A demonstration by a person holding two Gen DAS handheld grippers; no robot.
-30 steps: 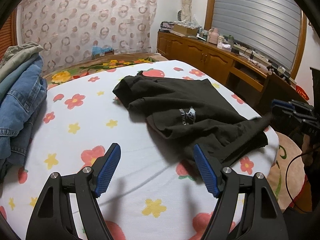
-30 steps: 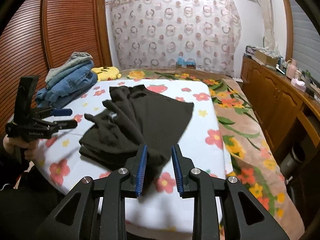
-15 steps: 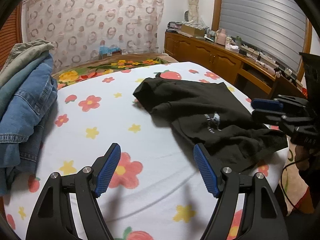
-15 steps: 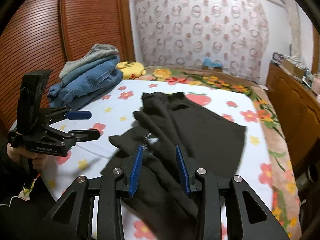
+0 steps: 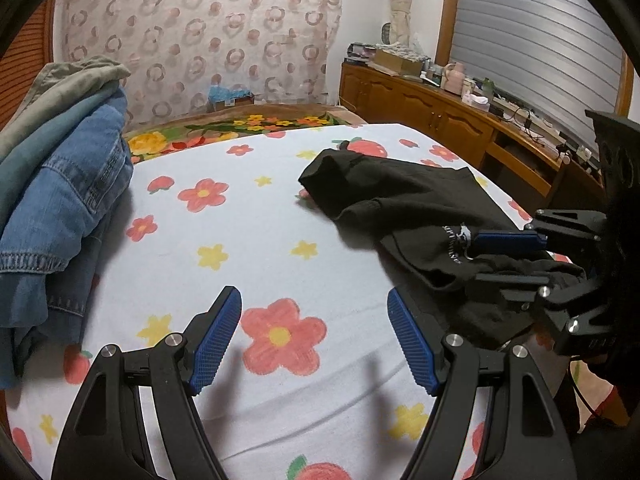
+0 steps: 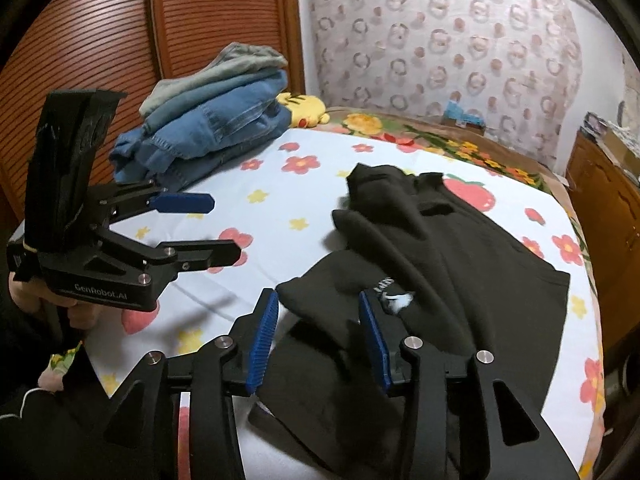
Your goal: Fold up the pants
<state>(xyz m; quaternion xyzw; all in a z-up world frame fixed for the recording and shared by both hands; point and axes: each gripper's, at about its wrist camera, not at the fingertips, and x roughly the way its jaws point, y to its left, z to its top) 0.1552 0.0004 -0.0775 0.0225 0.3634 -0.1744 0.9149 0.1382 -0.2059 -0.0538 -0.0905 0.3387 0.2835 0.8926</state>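
Note:
Black pants (image 6: 460,264) lie crumpled on the flowered bed sheet (image 6: 280,168), a small white logo showing on top; in the left wrist view the pants (image 5: 404,200) lie at the right. My right gripper (image 6: 318,340) hovers over their near edge with its jaws opening; cloth lies below the gap and the pads do not press on it. It also appears from the side as the right gripper (image 5: 504,256) in the left wrist view. My left gripper (image 5: 314,340) stands open over bare sheet, left of the pants, nothing between its fingers; from the right wrist the left gripper (image 6: 212,226) shows held by a hand.
A stack of folded jeans and other clothes (image 5: 52,184) sits at the bed's left side. A wooden cabinet (image 5: 440,116) with clutter runs along the right wall. A louvred wooden wardrobe (image 6: 120,40) stands behind the stack. A yellow plush toy (image 6: 304,108) lies by the clothes.
The right gripper has swung left over the pants and its jaws have widened. The left gripper has shifted left over the bare sheet, still equally open.

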